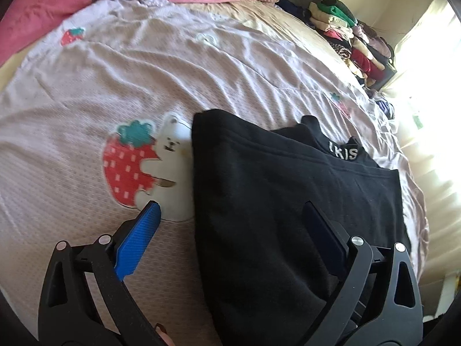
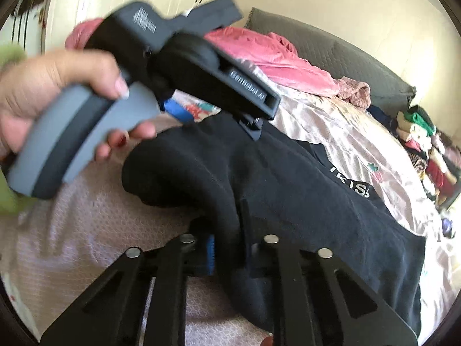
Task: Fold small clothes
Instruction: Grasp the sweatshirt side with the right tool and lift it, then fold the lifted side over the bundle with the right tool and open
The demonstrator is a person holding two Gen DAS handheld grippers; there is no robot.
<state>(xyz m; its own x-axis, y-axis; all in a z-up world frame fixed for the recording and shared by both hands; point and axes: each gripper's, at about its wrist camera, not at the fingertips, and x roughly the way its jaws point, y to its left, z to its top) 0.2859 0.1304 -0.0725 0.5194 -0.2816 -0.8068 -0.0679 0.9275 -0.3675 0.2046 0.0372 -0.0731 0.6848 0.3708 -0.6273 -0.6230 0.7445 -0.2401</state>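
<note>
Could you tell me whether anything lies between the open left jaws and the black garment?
Nothing visible does. The left gripper hangs open right over the black garment, one jaw above the cloth and the other above the pink bedsheet beside it.

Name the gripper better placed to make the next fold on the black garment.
Right. The right gripper is shut on a fold of the black garment; the left gripper is open above its edge, holding nothing.

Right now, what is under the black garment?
The black garment lies on a pale pink sheet printed with a strawberry-and-bear picture. Its left edge reaches that print's edge. Whatever lies beneath the garment's middle is covered and cannot be seen.
</note>
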